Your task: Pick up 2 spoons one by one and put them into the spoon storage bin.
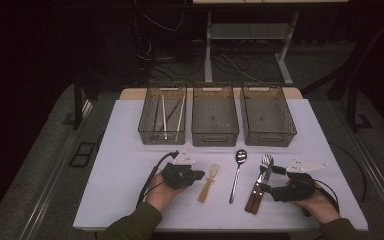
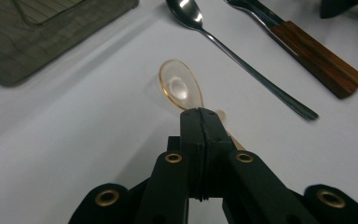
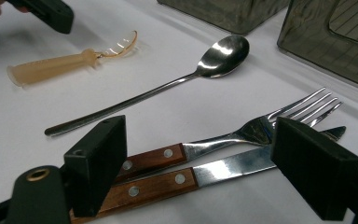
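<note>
A small translucent amber plastic spoon (image 1: 209,181) lies near the centre of the high view on the white counter (image 1: 125,170), bowl toward the top of the frame and thick handle toward the bottom. The left gripper (image 1: 196,174) sits at its left side, fingers (image 2: 200,126) pressed fully together; in the left gripper view they close just short of the spoon's neck, and whether they pinch any of it cannot be told. The spoon looks light, stiff and somewhat slick, its thin bowl the weaker part, so the chunky handle seems the safest place to take hold. To its right lie a long steel spoon (image 1: 237,175), then a wood-handled fork (image 1: 260,182) and wood-handled knife (image 3: 223,170) side by side. The right gripper (image 1: 268,179) rests at the lower right, fingers (image 3: 98,163) spread wide on either side of the fork and knife, pressing on neither. Across the upper middle stand three dark mesh baskets (image 1: 215,137); the leftmost basket (image 1: 150,135) holds chopsticks (image 1: 164,117)
</note>
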Demonstrator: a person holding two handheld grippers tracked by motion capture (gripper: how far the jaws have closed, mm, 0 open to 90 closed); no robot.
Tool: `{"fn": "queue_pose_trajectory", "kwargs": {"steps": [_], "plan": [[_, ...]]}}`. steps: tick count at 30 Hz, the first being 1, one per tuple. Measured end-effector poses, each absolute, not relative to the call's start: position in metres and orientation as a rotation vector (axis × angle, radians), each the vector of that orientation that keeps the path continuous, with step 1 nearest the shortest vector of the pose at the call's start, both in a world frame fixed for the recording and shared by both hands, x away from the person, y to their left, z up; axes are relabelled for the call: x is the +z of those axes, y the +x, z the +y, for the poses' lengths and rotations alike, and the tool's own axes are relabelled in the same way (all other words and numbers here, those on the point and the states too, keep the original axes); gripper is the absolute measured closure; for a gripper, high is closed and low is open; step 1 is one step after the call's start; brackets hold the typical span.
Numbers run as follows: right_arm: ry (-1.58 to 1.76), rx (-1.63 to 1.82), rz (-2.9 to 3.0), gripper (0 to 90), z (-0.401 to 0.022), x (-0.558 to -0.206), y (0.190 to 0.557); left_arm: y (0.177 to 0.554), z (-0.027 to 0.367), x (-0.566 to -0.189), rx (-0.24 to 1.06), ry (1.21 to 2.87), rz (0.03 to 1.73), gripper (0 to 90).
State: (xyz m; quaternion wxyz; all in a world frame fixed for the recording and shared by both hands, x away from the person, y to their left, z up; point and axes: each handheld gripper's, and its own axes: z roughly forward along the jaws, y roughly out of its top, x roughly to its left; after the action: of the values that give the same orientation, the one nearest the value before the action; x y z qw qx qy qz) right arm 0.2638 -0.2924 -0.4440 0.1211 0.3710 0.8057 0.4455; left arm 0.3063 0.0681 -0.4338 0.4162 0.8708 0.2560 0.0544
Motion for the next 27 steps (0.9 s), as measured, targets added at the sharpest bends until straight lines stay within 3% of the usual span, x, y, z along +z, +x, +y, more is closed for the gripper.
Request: {"fn": "queue_pose_trajectory", "kwargs": {"steps": [17, 27], "plan": [[1.084, 1.299, 2.349, 18.7, -0.294, -0.444, 0.264, 0.321, 0.034, -0.449, 0.139, 2.269, 0.603, 89.4], [1.08, 1.298, 2.345, 18.6, -0.295, -0.444, 0.264, 0.321, 0.015, -0.45, 0.122, 2.309, 0.495, 89.3]]}}
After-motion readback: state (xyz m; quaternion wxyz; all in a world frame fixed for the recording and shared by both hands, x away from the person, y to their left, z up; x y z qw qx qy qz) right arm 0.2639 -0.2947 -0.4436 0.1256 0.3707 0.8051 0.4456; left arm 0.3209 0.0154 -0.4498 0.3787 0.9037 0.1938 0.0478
